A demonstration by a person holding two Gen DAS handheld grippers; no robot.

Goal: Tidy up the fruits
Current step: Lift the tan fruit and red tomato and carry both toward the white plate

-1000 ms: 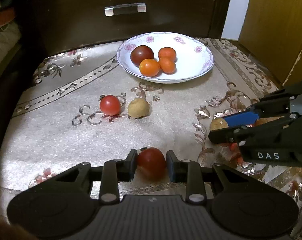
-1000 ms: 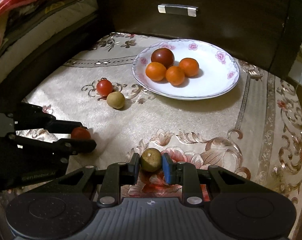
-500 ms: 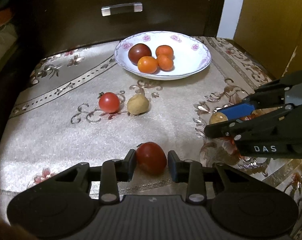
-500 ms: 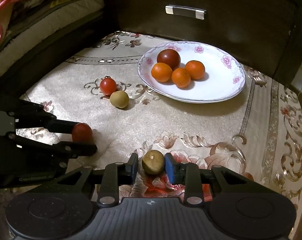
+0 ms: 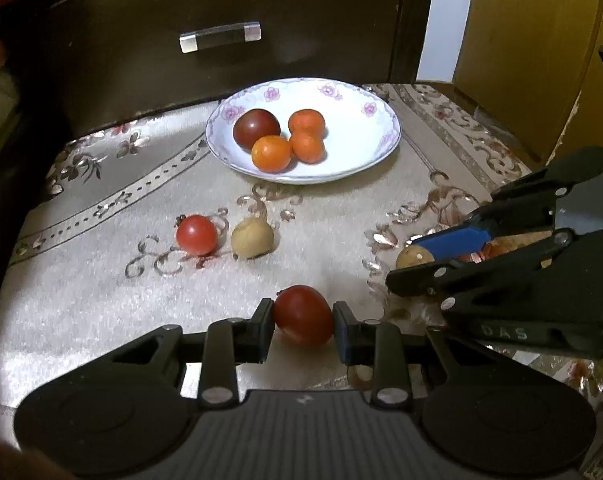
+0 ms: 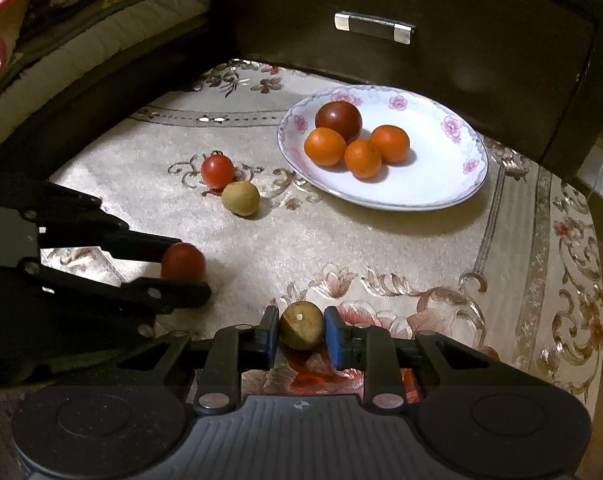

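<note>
Now left claw (image 5: 302,322) tight on glossy red tomato (image 5: 302,315), right claw (image 6: 300,330) clamping dull tan-brown round fruit (image 6: 301,325).

Each hand-held gripper is matte black plastic with a ribbed grey grip plate and silver rivets on its finger arms. The left hand-held gripper (image 5: 303,322) has dark pads; the right hand-held gripper (image 6: 301,334) has blue pads and faint "DAS" lettering on its side.

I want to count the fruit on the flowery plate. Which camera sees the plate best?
The right wrist view: the plate looks bigger there, and its dark red tomato and three orange fruits are easy to tell apart. The left wrist view shows the same plate smaller, with two orange fruits overlapping.
</note>
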